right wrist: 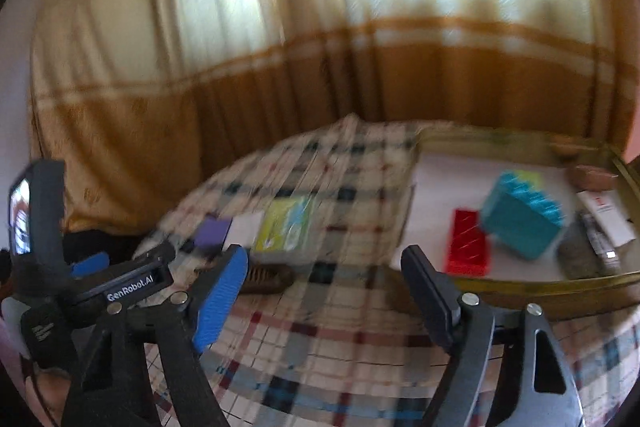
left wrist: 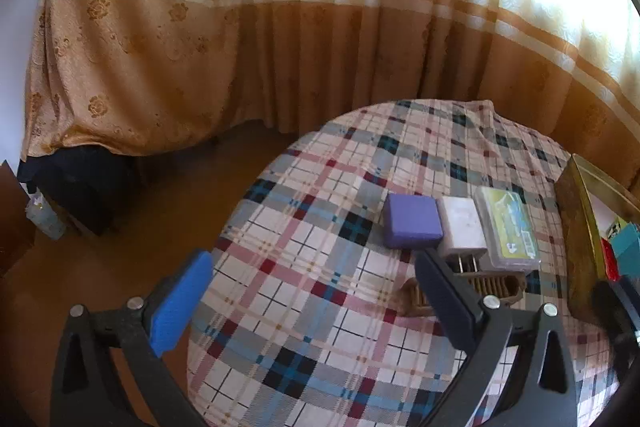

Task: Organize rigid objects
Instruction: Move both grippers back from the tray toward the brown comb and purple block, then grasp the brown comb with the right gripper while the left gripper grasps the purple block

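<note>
While the plaid cloth (left wrist: 304, 267) lies smooth and flat over the round worktop, three hard little slabs sit in a tight row on it: a matte purple block (left wrist: 412, 225) with rounded corners, a white charger (left wrist: 460, 227) with metal prongs, and a clear plastic case (left wrist: 506, 227) with a yellow-green card inside. Just in front of them a brown ribbed comb (left wrist: 492, 287) is half hidden behind the left claw's dark finger. The left claw (left wrist: 312, 303) hangs open over bare cloth, gripping nothing; the right claw (right wrist: 324, 297) also stands apart and empty (its view is smeared, so fine detail is lost). At the worktop's right side sits a shallow gold-rimmed tray (right wrist: 520, 281) holding a glossy red block (right wrist: 468, 247), a teal ridged box (right wrist: 520, 217), a white card (right wrist: 606, 219) and a dark oblong thing I cannot make out
</note>
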{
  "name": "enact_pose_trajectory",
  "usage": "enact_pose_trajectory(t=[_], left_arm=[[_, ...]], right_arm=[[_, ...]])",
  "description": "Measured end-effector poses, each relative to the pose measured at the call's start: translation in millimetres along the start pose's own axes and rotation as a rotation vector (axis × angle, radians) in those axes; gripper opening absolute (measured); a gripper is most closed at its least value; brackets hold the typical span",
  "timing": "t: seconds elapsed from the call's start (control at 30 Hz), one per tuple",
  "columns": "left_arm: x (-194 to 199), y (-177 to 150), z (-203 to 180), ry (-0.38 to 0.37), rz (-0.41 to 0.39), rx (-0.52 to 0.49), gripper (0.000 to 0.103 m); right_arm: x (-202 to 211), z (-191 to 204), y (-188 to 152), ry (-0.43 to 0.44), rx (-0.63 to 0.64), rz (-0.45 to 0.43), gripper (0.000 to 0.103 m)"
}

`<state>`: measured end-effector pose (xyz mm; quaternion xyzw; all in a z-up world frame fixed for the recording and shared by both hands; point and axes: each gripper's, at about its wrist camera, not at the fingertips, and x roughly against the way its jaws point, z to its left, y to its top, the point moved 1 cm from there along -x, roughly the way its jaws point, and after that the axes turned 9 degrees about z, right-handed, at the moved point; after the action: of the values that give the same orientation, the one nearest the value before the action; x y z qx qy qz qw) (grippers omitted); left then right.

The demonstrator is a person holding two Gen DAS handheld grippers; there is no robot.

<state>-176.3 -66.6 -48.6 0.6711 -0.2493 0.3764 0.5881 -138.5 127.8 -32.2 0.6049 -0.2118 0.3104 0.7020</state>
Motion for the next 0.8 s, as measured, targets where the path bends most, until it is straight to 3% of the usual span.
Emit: enact_pose_trajectory(t=[0.2, 0.5, 0.67, 0.8], left_arm=[[-5, 1, 11, -0.017, 0.038, 0.042, 0.102], [-7, 2, 35, 0.051, 0.04, 0.067, 0.102], [-18, 2, 50, 0.023, 0.09, 0.127, 0.102], [-18, 0, 52, 0.004, 0.095, 0.137, 0.102]], right_arm=[[-35, 18, 5, 0.098, -0.003, 0.151, 0.081], [-79, 37, 8, 0.118, -0.027, 0.288, 0.082], [-88, 48, 15, 0.126, -0.006, 0.3, 0.084], [-91, 54, 17, 0.229, 0.021, 0.311, 0.084]])
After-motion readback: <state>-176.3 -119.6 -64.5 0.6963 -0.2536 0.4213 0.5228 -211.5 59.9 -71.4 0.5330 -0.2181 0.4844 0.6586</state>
